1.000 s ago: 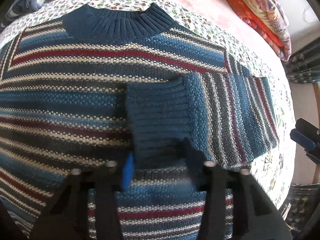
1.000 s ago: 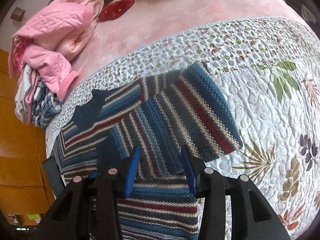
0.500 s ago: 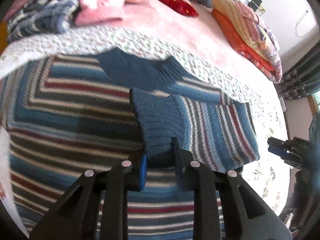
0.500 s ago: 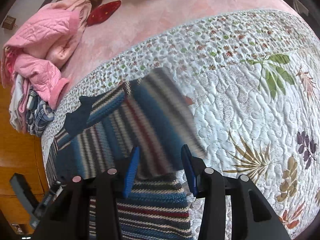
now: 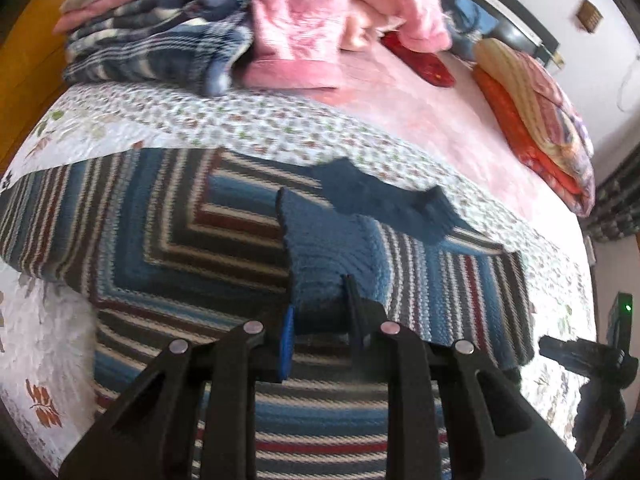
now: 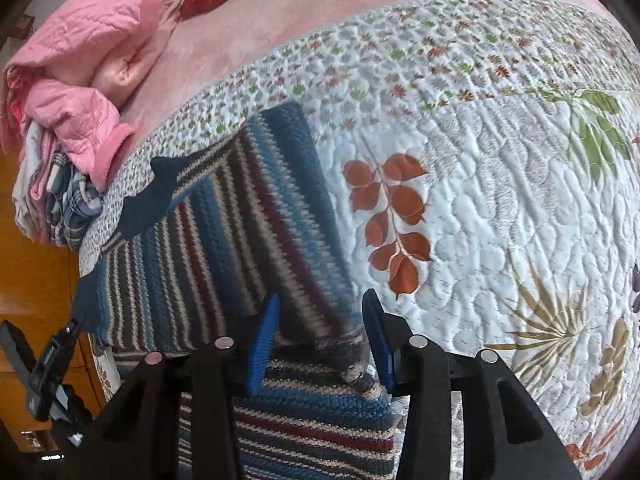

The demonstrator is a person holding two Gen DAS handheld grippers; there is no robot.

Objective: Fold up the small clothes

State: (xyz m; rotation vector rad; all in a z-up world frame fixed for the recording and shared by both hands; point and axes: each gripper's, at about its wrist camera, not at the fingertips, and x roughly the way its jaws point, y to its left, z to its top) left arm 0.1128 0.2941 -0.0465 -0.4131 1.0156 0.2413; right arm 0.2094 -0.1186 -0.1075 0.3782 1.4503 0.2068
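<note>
Folding the sleeve (image 5: 432,280) across the chest of the striped sweater (image 5: 168,248), which lies flat on the quilt (image 6: 500,184) of the bed. Left claw (image 5: 318,322) is pinched narrow on the ribbed cuff (image 5: 320,252), cuff standing up between the fingers. Right claw (image 6: 320,344) sits at the folded side edge of the sweater with a fair gap between its blue pads (image 6: 262,340); fabric is between them, but I can't tell if it's actually clamped.

Judgement on doing this step well:
- Carry the cuff low and level toward the opposite side, so the sleeve lies straight across the stripes, not diagonal.
- Keep the right claw pinning the fold line so the body doesn't drag along.
- Knit is thick and stretchy; tugging will skew the collar (image 5: 384,204). Move slow, no tension.
- Set the cuff down flat before opening, else it springs back and bunches.
- Other sleeve (image 5: 60,216) is out flat on the far side, not yet folded, so that's next.

Pile of pink and plaid clothes (image 6: 68,92) is well clear.
</note>
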